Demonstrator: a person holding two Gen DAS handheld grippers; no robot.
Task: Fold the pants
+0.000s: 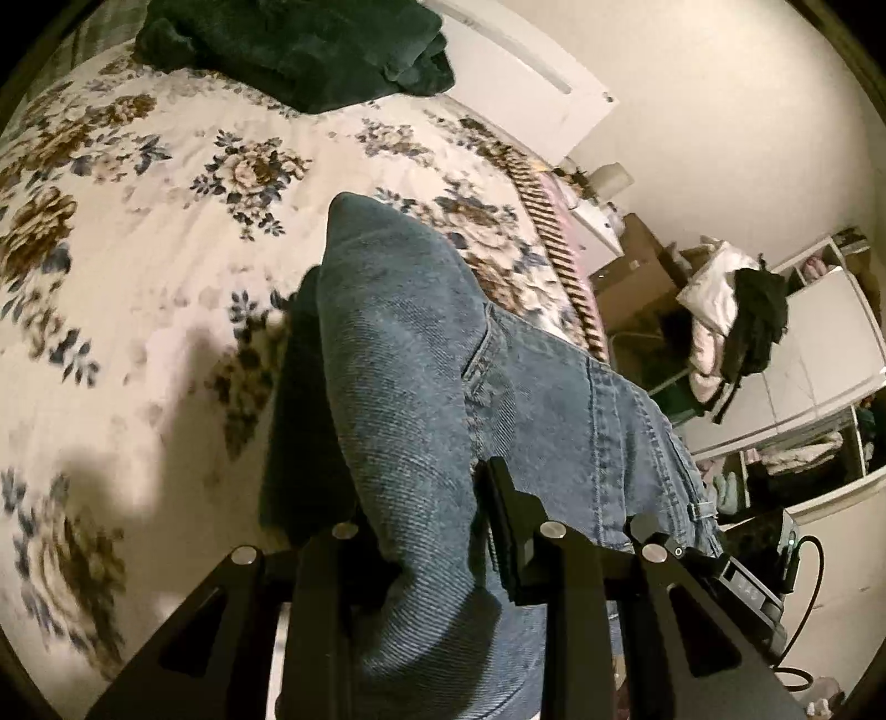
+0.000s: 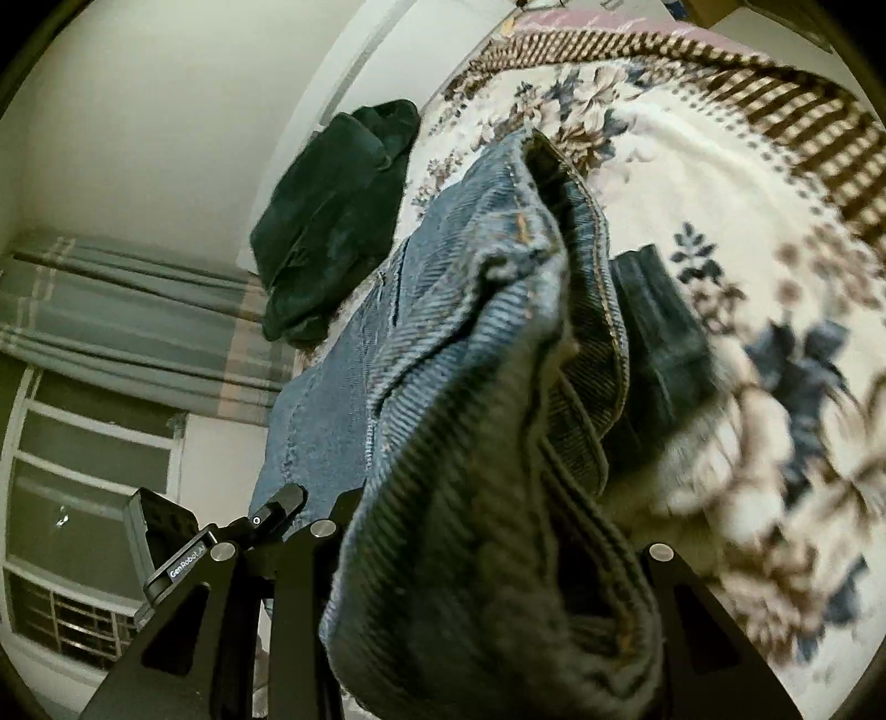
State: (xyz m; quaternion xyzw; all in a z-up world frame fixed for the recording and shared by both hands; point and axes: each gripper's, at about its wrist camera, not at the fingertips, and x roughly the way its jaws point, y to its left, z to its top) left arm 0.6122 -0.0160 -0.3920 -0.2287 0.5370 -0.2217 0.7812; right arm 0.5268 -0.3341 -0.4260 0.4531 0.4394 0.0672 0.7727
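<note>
Blue denim jeans [image 1: 421, 399] hang bunched between the fingers of my left gripper [image 1: 421, 515], which is shut on them above the floral bedspread [image 1: 138, 232]. In the right wrist view the jeans [image 2: 476, 421] drape thickly over my right gripper [image 2: 470, 554], shut on the waistband edge with its orange stitching. The cloth hides most of both grippers' fingertips. The jeans stretch from one gripper toward the other, lifted off the bed.
A dark green garment [image 1: 299, 50] lies at the far side of the bed, also in the right wrist view [image 2: 332, 221]. The striped bed edge [image 1: 559, 260] borders a cluttered shelf and clothes pile [image 1: 742, 321]. A curtain and window [image 2: 99, 399] stand beyond the bed.
</note>
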